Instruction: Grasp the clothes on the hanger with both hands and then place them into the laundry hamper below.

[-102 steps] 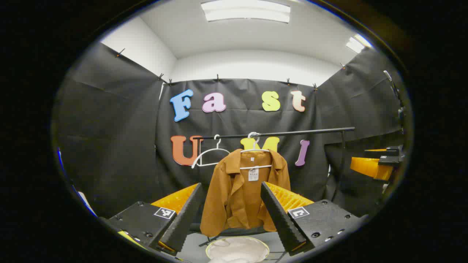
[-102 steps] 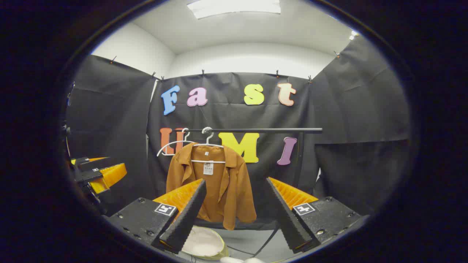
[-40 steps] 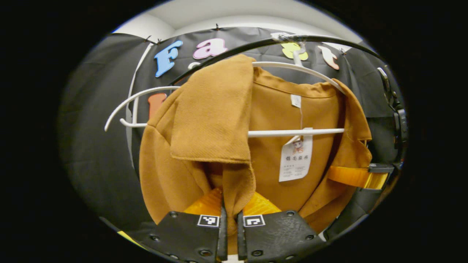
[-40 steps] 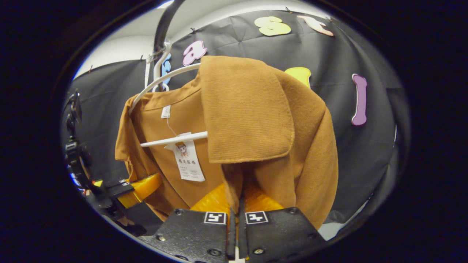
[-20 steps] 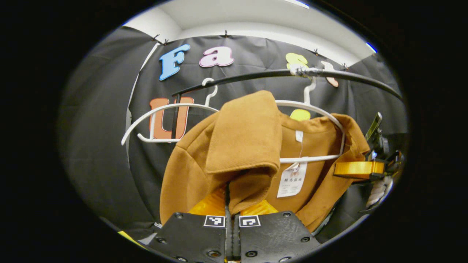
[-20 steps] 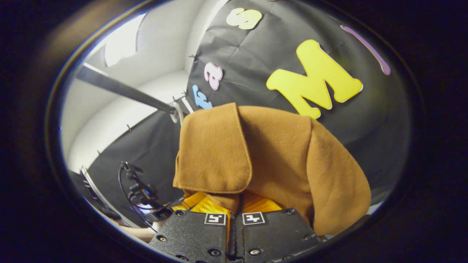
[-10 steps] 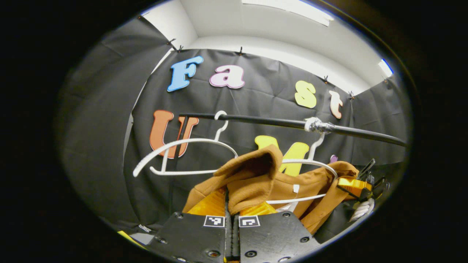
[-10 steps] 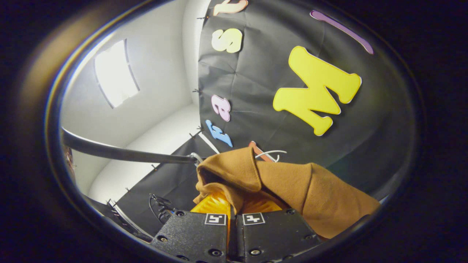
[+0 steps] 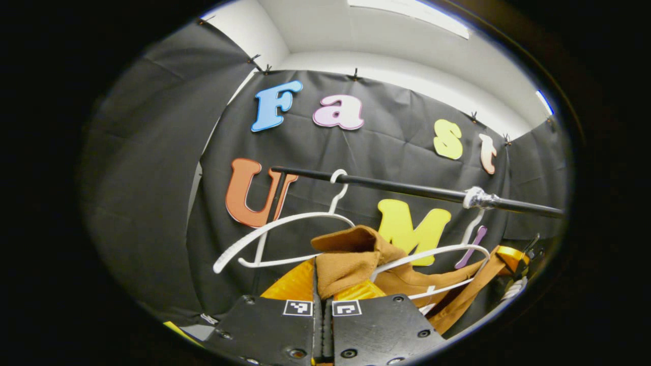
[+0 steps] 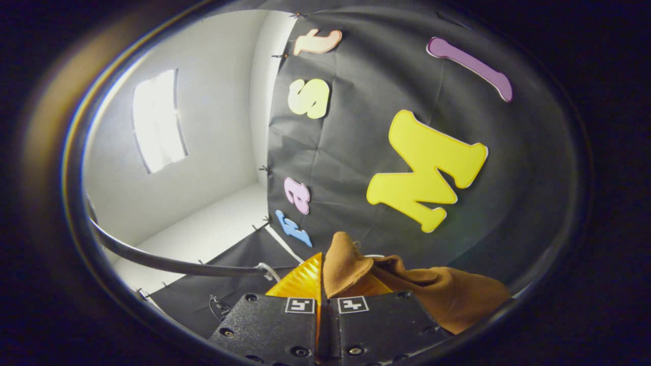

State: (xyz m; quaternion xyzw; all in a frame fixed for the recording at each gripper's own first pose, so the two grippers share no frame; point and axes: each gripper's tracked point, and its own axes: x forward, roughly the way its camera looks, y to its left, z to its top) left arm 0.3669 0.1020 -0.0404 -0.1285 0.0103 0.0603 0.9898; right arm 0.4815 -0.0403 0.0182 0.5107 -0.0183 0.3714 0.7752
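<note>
Matt brown cloth jacket, glossy plastic hangers, smooth rail

The brown jacket runs out past the lower edge, its lower part cut off.

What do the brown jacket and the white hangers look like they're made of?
Brown jacket: soft woven cloth, matte, with a fine ribbed grain; it folds limply, possibly a cotton-like fabric. White hangers: likely plastic, smooth and slightly glossy, in thin rounded bars moulded in one piece.
</note>
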